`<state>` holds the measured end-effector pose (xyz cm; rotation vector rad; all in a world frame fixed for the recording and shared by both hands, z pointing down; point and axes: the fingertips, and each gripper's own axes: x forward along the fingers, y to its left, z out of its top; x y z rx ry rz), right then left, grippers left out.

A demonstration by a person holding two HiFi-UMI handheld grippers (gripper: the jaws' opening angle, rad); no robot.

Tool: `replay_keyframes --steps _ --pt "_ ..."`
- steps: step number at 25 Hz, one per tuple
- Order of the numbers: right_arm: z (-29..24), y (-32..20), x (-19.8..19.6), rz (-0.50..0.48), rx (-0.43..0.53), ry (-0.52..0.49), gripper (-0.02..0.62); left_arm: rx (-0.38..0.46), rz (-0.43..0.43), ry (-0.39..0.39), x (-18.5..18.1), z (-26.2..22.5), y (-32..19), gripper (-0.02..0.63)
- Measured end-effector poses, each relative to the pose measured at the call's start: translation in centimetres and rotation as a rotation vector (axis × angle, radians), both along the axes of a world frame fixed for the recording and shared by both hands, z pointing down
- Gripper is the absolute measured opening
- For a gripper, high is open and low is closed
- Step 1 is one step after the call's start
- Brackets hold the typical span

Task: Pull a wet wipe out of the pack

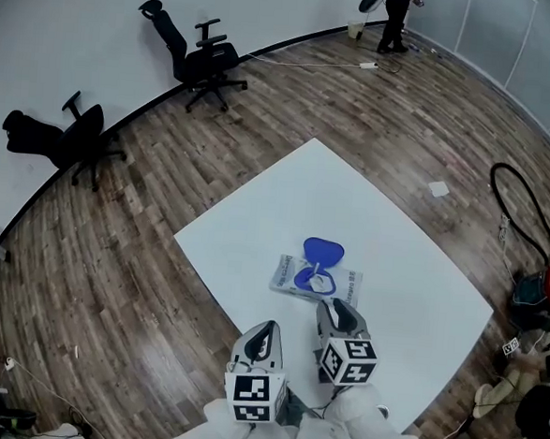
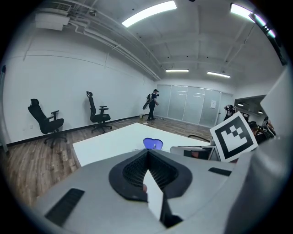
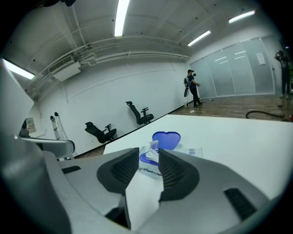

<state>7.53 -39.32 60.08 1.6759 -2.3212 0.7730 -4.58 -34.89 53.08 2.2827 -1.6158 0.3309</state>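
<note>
Wood floor in a bare white-walled room, with a white square surface seen corner-on from the head view. Two black office chairs stand along the curved wall beyond the far-left edge; a person stands at the far end of the room; black cable loops on the floor past the right corner. Wipe pack lies flat about the middle of the surface, long side roughly parallel to the near-left edge. Its blue lid is flipped open toward the far corner, and a white wipe stands up a little out of the opening. Right hand-held gripper sits just beside the pack on its near side, pointing at it and tilted downward; jaws spread, pinching nothing, with the wipe and lid visible through the gap in the right gripper view. Left hand-held gripper is further back toward the near corner, apart from the pack, also tilted downward; jaws pressed together at the tips, empty. White sleeves show at the bottom of the head view.
</note>
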Motion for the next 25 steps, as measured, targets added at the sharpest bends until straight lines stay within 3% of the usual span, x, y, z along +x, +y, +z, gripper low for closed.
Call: replay_keyframes --steps 25 --pt "4.8 -4.0 -1.1 -0.029 -0.061 0.022 0.124 -0.083 -0.046 -0.02 -2.8 3.4 -2.1 -0.004"
